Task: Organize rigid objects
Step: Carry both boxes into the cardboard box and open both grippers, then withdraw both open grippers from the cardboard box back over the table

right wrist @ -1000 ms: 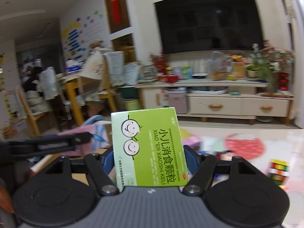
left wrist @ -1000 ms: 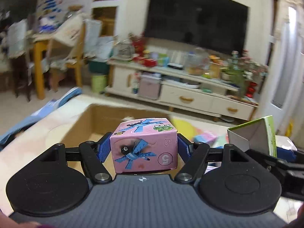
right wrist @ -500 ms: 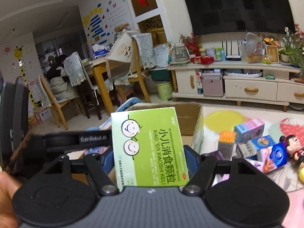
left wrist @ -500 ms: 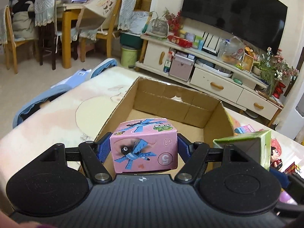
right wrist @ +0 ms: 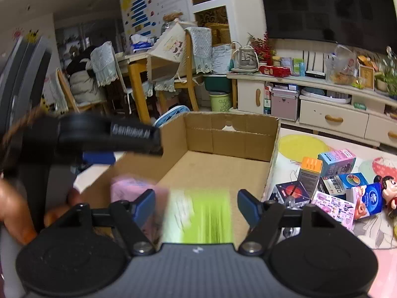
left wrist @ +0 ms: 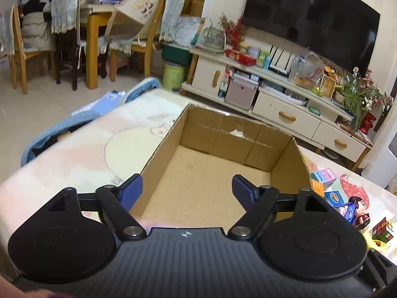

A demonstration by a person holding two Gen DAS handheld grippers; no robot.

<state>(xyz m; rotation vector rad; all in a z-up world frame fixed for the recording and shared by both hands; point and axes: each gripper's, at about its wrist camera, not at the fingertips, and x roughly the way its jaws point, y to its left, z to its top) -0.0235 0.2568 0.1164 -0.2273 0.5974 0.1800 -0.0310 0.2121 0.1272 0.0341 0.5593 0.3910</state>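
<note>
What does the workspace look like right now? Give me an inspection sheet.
Surface: cartoon-print mat under everything.
Job's things: open cardboard box; a blurred green box and pink box at its near end, whether falling or resting cannot be told.
Clutter: loose small boxes, a doll and a puzzle cube right of the cardboard box.
Grippers: left gripper open, empty; right gripper open, above the green box.
Cables: nothing seen.
Surroundings: TV, TV cabinet, dining table and chairs.
</note>
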